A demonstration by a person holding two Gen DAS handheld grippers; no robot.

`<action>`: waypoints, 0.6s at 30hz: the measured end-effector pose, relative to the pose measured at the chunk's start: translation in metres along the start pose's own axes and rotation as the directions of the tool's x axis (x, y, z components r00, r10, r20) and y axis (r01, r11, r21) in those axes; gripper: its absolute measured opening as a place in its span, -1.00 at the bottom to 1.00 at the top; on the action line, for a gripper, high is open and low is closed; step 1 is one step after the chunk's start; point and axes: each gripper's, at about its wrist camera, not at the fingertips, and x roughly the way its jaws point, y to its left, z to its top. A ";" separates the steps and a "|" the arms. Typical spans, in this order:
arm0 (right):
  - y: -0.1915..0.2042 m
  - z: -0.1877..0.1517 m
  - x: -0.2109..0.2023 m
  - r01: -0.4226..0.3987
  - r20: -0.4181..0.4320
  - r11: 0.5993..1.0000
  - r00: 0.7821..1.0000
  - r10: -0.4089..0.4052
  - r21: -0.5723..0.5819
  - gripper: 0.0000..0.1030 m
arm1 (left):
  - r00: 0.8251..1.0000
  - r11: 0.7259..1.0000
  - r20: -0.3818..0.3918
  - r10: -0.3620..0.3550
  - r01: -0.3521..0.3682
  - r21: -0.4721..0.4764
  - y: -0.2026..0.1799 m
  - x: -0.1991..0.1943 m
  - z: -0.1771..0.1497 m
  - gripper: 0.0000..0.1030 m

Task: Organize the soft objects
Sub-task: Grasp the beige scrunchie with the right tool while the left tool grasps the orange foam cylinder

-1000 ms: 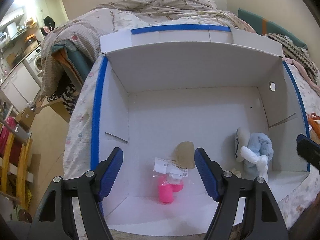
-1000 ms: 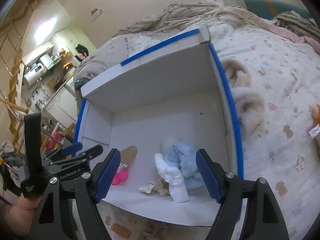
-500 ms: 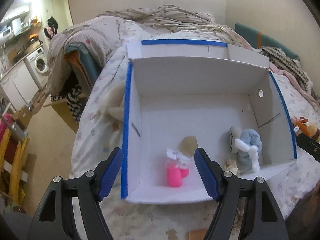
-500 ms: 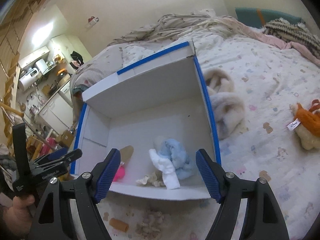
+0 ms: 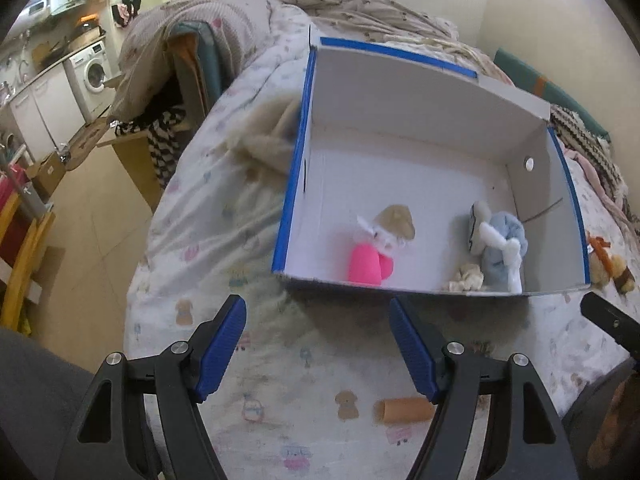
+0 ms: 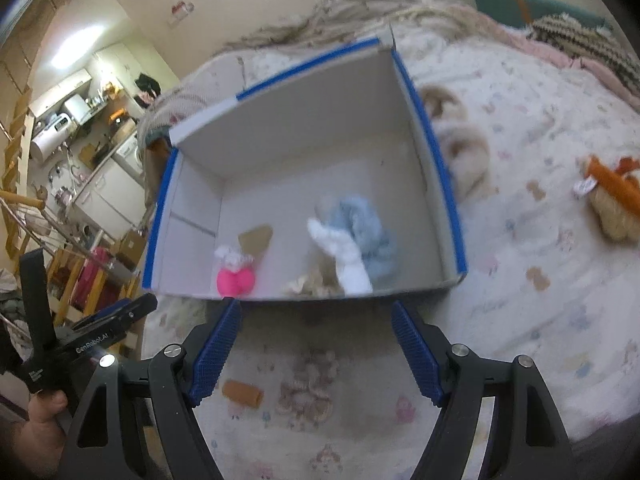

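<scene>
A white cardboard box with blue-taped rims [image 5: 298, 184] [image 6: 436, 152] sits on the bed. Inside lie a pink soft item with a white tag [image 5: 366, 264] [image 6: 235, 280], a tan piece [image 5: 398, 218], a blue-and-white plush [image 5: 502, 244] [image 6: 356, 240] and a small cream piece [image 5: 466, 278]. My left gripper [image 5: 318, 344] is open and empty over the bedsheet in front of the box. My right gripper [image 6: 316, 344] is open and empty, also in front of the box. An orange-brown roll [image 5: 404, 410] [image 6: 242, 394] and a cream crumpled item [image 6: 306, 392] lie on the sheet below the grippers.
A beige fluffy item [image 5: 264, 140] lies left of the box, another [image 6: 464, 152] lies right of it. An orange-and-tan plush toy [image 6: 612, 200] [image 5: 608, 264] lies at the right. The bed edge drops to the floor at the left [image 5: 100, 208]. The left gripper shows in the right wrist view [image 6: 92, 336].
Both grippers have pulled back from over the box toward the near side of the bed, staying open. The roll and the crumpled item on the sheet have come into view.
</scene>
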 end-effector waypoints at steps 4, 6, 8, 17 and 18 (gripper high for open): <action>0.002 -0.007 0.017 0.010 -0.072 1.000 0.997 -0.010 0.002 0.59 | 1.000 1.000 -0.029 0.007 -0.008 -0.020 0.003 0.008 -0.005 0.38; 0.004 -0.011 0.030 -0.012 -0.132 1.000 0.991 0.012 -0.001 0.59 | 0.999 0.999 -0.052 0.000 -0.002 -0.039 0.005 0.013 -0.007 0.38; 0.009 -0.016 0.046 -0.028 -0.201 1.000 0.979 0.025 -0.011 0.59 | 0.997 0.999 -0.075 0.007 -0.010 -0.042 0.007 0.020 -0.010 0.38; 0.035 -0.047 0.109 0.049 -0.379 0.987 0.920 -0.103 -0.150 0.59 | 0.995 0.998 -0.104 -0.008 0.002 -0.055 0.007 0.029 -0.011 0.38; 0.038 -0.051 0.114 0.056 -0.394 0.984 0.911 -0.120 -0.169 0.46 | 0.994 0.999 -0.106 -0.008 0.003 -0.053 0.006 0.030 -0.011 0.38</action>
